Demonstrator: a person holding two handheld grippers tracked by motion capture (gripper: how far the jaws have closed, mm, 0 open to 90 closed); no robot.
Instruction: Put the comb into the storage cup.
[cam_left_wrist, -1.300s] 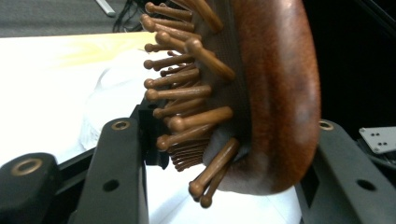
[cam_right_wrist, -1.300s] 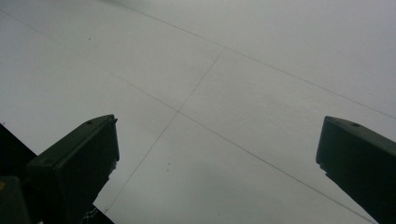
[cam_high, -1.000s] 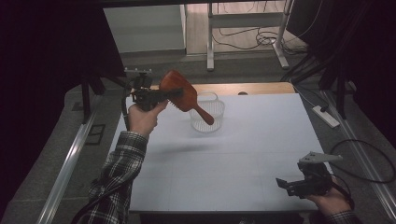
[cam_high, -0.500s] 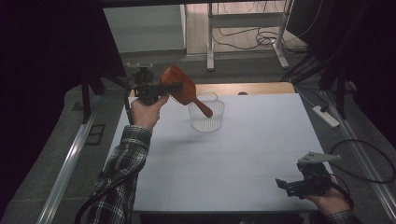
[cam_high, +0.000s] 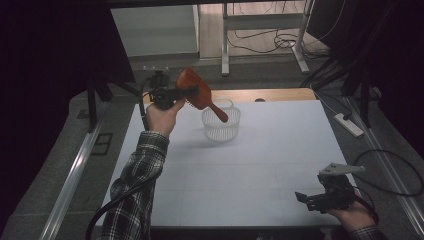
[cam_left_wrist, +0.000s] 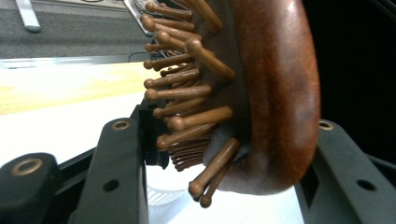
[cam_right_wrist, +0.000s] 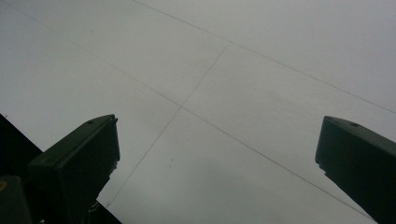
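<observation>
L gripper (cam_high: 187, 92): jaws clamped on head of wooden paddle hairbrush (cam_high: 196, 93), held in air at far-left of table, just left of and above clear plastic basket (cam_high: 220, 124). Per L gripper view: one jaw against bristle side, other against smooth rounded back (cam_left_wrist: 280, 93); ball-tipped wooden bristles (cam_left_wrist: 187, 93) splayed toward left of frame. Brush handle (cam_high: 218, 113) angled down-right, tip over basket rim; contact with rim not determinable. L hand (cam_high: 161, 115) wrapped round gripper body, plaid sleeve (cam_high: 137, 185) coming in from bottom, cable trailing beside it.

Basket: upright on table, far-centre, ribbed wall, contents not discernible.

R gripper (cam_high: 306, 198): near-right corner of table, low over surface, jaws spread wide, nothing between them. R gripper view confirms: two black jaws well apart, bare table sheet (cam_right_wrist: 210, 93) w/ faint seam lines beyond. R hand (cam_high: 352, 215) at table edge.

Surface: white sheet on table (cam_high: 280, 165), wooden strip (cam_high: 270, 95) exposed along far edge. Room: dim; grey floor, metal frame legs (cam_high: 225, 40) and loose cables (cam_high: 270, 42) beyond table; white power strip (cam_high: 348, 125) on floor at right.
</observation>
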